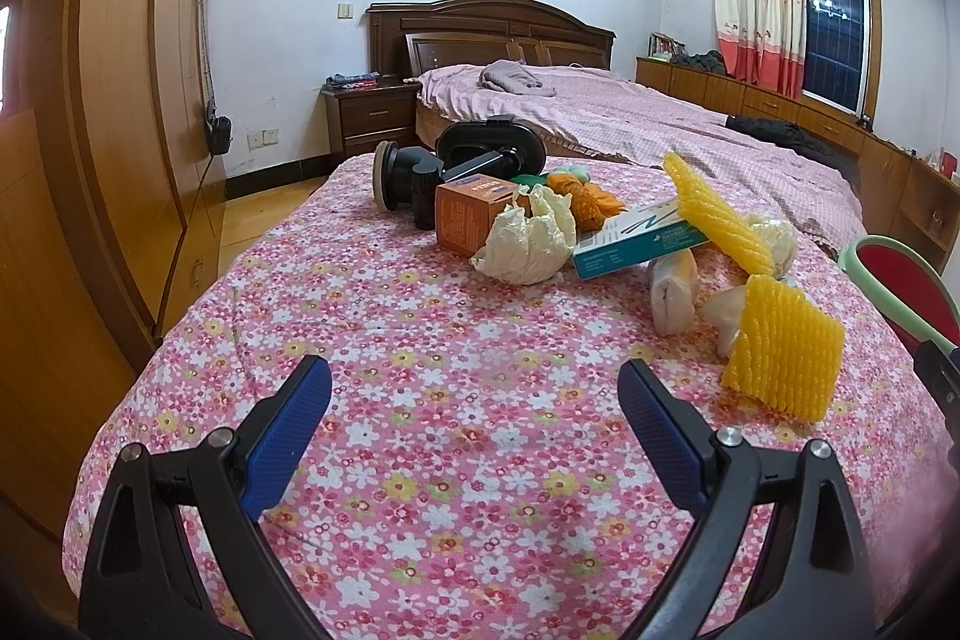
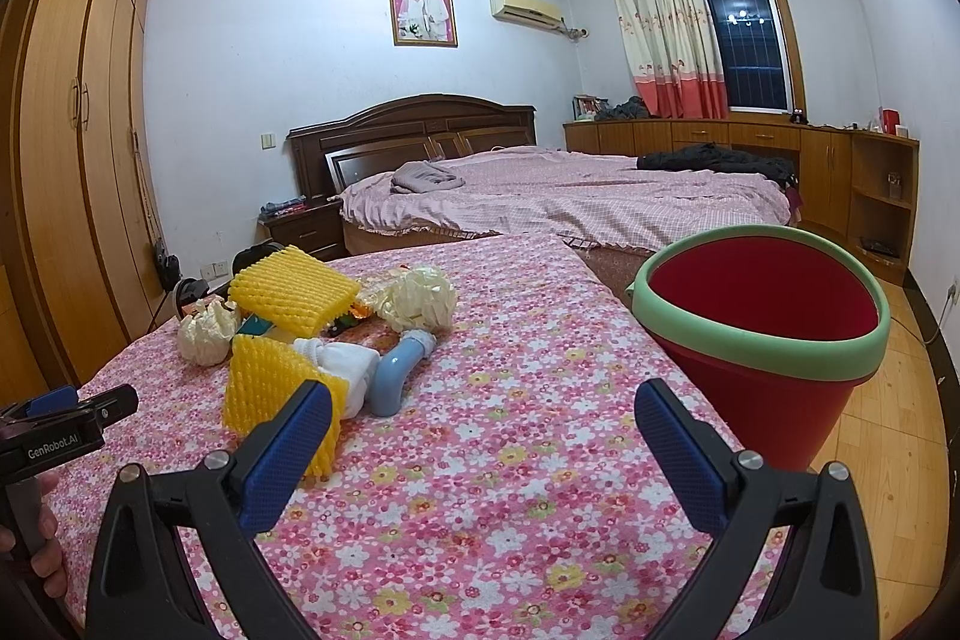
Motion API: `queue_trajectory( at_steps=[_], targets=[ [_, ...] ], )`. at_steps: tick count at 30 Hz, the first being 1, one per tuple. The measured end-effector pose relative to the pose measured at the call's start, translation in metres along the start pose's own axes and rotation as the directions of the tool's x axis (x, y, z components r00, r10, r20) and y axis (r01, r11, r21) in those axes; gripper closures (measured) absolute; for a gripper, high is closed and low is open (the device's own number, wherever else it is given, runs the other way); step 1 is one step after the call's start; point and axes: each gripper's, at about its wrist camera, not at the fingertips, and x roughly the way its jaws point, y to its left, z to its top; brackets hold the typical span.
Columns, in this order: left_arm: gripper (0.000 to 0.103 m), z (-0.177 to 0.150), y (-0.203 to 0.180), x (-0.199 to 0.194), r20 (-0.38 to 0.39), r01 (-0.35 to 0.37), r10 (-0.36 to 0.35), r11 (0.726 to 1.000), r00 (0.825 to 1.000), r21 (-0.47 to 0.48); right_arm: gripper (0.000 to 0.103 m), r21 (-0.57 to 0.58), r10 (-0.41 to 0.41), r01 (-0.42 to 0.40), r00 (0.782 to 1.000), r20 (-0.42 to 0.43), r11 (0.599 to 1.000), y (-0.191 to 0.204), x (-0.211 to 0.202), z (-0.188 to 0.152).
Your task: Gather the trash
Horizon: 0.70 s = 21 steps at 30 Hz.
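Trash lies in a pile on the flowered bedspread (image 1: 456, 400): two yellow foam nets (image 1: 783, 352) (image 2: 282, 388), crumpled cream paper (image 1: 528, 238), an orange box (image 1: 471, 211), a teal and white box (image 1: 642, 235), white wrappers (image 1: 675, 289) and a blue plastic pipe piece (image 2: 393, 373). A red bin with a green rim (image 2: 762, 334) stands at the bedspread's right edge; it also shows in the left wrist view (image 1: 906, 292). My left gripper (image 1: 474, 406) is open and empty, short of the pile. My right gripper (image 2: 483, 424) is open and empty, between the pile and the bin.
A black device (image 1: 456, 166) lies behind the pile. A large bed (image 2: 570, 196) with a pink cover stands beyond. A wooden wardrobe (image 1: 120, 100) lines the left wall. Low cabinets (image 2: 780, 160) run under the window. Wooden floor (image 2: 888, 400) lies right of the bin.
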Motion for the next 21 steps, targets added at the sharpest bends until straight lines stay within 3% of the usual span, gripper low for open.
queue_trajectory(
  at_steps=[21],
  targets=[
    [0.007, -0.0007, 0.0022, 0.0002, -0.002, 0.001, -0.001, 1.0, 1.0, 0.001, 0.0, 0.002, 0.001, -0.001, 1.0, -0.001, 1.0, -0.0001, 0.0001, -0.0001]
  ],
)
